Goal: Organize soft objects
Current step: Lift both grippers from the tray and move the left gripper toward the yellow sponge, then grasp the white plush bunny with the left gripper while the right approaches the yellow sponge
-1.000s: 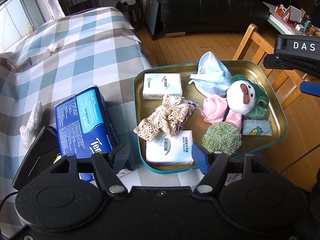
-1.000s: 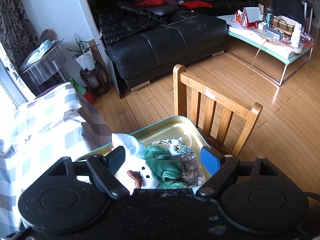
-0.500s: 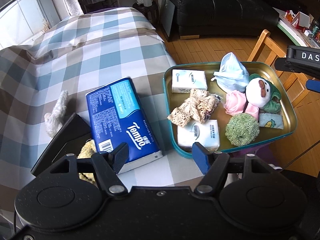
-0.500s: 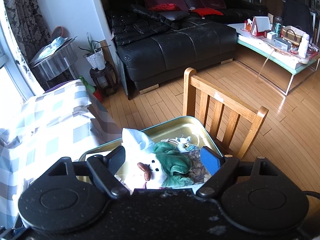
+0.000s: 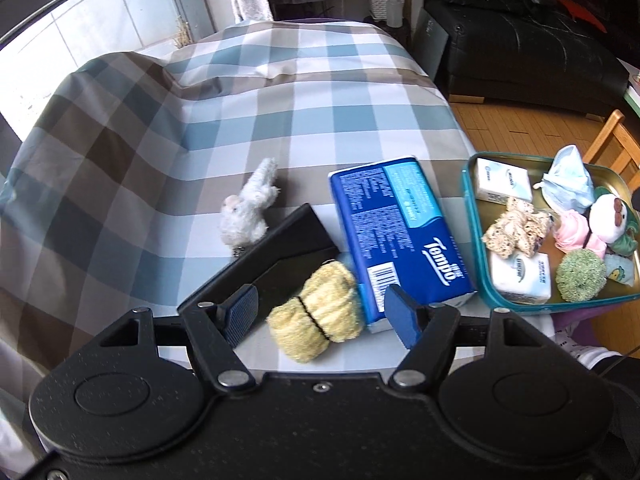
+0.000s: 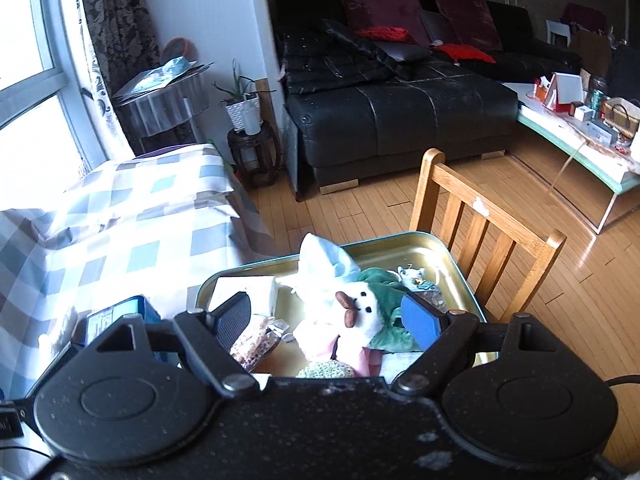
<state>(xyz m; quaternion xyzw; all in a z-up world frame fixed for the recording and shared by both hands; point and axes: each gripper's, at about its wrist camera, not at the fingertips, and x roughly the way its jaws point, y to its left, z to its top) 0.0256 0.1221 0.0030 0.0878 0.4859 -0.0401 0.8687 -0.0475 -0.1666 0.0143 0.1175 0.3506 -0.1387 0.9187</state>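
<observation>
My left gripper (image 5: pixel 322 314) is open and empty, just above a yellow fuzzy roll (image 5: pixel 316 316) on the checked tablecloth. A blue Tempo tissue pack (image 5: pixel 396 232) lies to its right, and a small white plush (image 5: pixel 250 208) lies further back. A gold tray (image 5: pixel 472 216) at the right holds tissue packs, a lace piece, a face mask, a pink item, a green ball and a white-and-green plush (image 5: pixel 610 222). My right gripper (image 6: pixel 328 322) is open and empty, above the tray (image 6: pixel 404 242) and the plush (image 6: pixel 364 308).
A black flat box (image 5: pixel 280 252) lies partly under the yellow roll. A wooden chair (image 6: pixel 480 220) stands right behind the tray. The table edge drops off at the right toward the wooden floor. A black sofa (image 6: pixel 400 112) is far behind.
My left gripper has swung left, away from the tray, and now sits over the yellow roll and the black box. My right gripper has pulled back a little above the tray.
</observation>
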